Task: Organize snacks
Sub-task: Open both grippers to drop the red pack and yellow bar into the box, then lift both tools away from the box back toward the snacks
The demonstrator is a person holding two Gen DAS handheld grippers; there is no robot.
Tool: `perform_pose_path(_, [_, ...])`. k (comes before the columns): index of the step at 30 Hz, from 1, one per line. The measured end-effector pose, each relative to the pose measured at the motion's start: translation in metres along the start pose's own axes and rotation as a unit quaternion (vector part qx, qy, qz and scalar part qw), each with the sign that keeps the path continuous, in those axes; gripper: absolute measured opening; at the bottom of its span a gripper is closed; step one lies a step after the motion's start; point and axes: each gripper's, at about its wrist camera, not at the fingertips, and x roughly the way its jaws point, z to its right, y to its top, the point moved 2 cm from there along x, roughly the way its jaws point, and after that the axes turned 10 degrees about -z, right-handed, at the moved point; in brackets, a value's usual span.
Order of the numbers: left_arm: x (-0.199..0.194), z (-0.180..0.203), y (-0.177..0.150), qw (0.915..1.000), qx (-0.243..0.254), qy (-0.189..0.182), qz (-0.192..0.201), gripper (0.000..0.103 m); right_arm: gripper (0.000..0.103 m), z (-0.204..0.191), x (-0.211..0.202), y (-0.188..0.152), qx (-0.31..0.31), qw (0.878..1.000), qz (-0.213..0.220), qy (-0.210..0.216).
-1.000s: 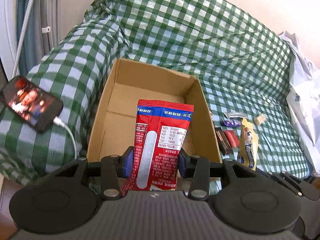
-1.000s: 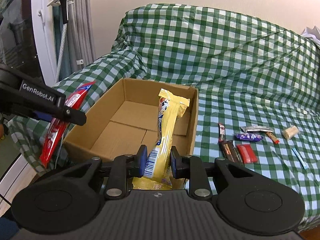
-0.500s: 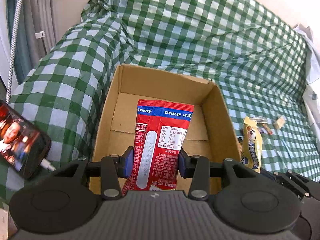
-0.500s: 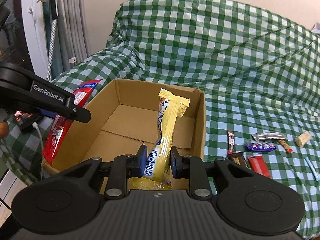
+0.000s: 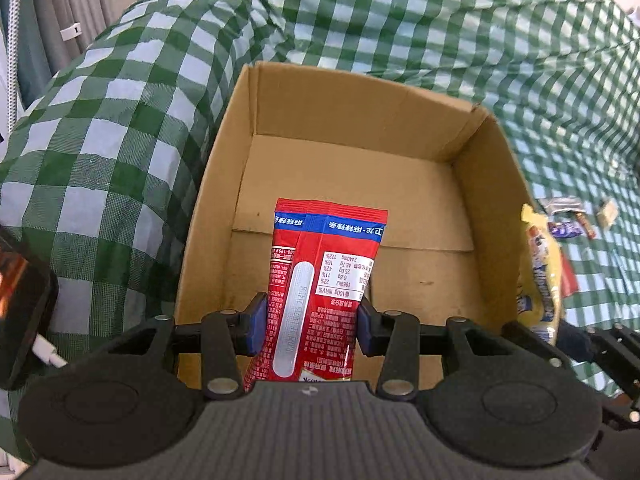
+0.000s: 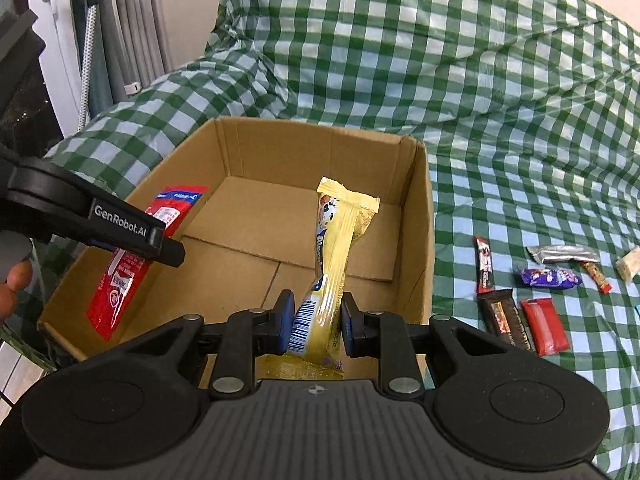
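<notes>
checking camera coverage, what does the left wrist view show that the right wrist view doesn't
Only the left wrist view shows the phone with its white cable on the checked cover, at the left edge.

Only the right wrist view shows the black bar and red packet lying in full beside the box, plus a person's fingers.

Both show the cardboard box, the red packet shut in the left hand-held gripper, the yellow packet shut in the right hand-held gripper, and the purple wrapper.
</notes>
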Motion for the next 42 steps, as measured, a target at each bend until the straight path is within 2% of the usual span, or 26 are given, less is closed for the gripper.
perform_pose_path(2, [0.005, -0.001, 0.004, 1.0, -0.002, 0.006, -0.004, 0.059, 0.026, 0.001, 0.003, 0.002, 0.001, 1.0, -0.001, -0.004])
perform_pose_path(3, [0.006, -0.002, 0.007, 0.9999, -0.003, 0.008, -0.007, 0.084, 0.026, 0.002, 0.004, 0.004, 0.002, 1.0, 0.001, -0.006])
perform_pose_path(4, [0.007, -0.002, 0.009, 0.9999, -0.006, 0.012, -0.007, 0.103, 0.029, 0.003, 0.005, 0.006, 0.004, 1.0, 0.004, -0.008])
perform_pose_path(5, [0.005, -0.003, 0.01, 0.9997, -0.01, 0.021, -0.001, 0.103, 0.05, 0.004, 0.005, 0.009, 0.006, 1.0, 0.007, -0.012])
perform_pose_path(6, [0.003, -0.002, 0.011, 0.9996, -0.011, 0.025, 0.002, 0.103, 0.063, 0.005, 0.004, 0.011, 0.011, 1.0, 0.009, -0.017])
perform_pose_path(7, [0.003, -0.002, 0.011, 0.9997, -0.009, 0.023, -0.005, 0.103, 0.086, 0.007, 0.002, 0.013, 0.019, 0.999, 0.013, -0.022])
perform_pose_path(8, [0.001, -0.002, 0.009, 0.9996, -0.009, 0.024, -0.014, 0.103, 0.092, 0.009, -0.002, 0.013, 0.026, 0.999, 0.018, -0.024])
perform_pose_path(14, [-0.027, -0.002, -0.018, 0.9991, -0.007, 0.018, -0.037, 0.103, 0.095, 0.013, -0.028, -0.003, 0.055, 0.998, 0.002, -0.01])
perform_pose_path(18, [-0.068, -0.002, -0.033, 0.9989, -0.002, -0.008, -0.047, 0.103, 0.096, 0.015, -0.062, -0.021, 0.088, 0.996, 0.003, -0.009])
perform_pose_path(20, [-0.101, -0.001, -0.035, 0.9992, 0.002, -0.01, -0.038, 0.103, 0.096, 0.018, -0.082, -0.03, 0.096, 0.995, 0.014, -0.013])
perform_pose_path(28, [-0.268, 0.017, -0.052, 0.998, 0.018, 0.023, 0.056, 0.103, 0.098, 0.032, -0.161, -0.052, 0.126, 0.989, 0.079, -0.026])
perform_pose_path(34, [-0.379, 0.037, -0.083, 0.9881, 0.019, 0.022, 0.151, 0.103, 0.098, 0.041, -0.198, -0.069, 0.132, 0.985, 0.105, -0.031])
perform_pose_path(38, [-0.429, 0.058, -0.104, 0.9776, 0.037, 0.017, 0.206, 0.103, 0.098, 0.049, -0.215, -0.081, 0.145, 0.982, 0.112, -0.034])
perform_pose_path(42, [-0.456, 0.073, -0.126, 0.9686, 0.059, 0.006, 0.241, 0.103, 0.098, 0.053, -0.228, -0.092, 0.157, 0.98, 0.119, -0.036])
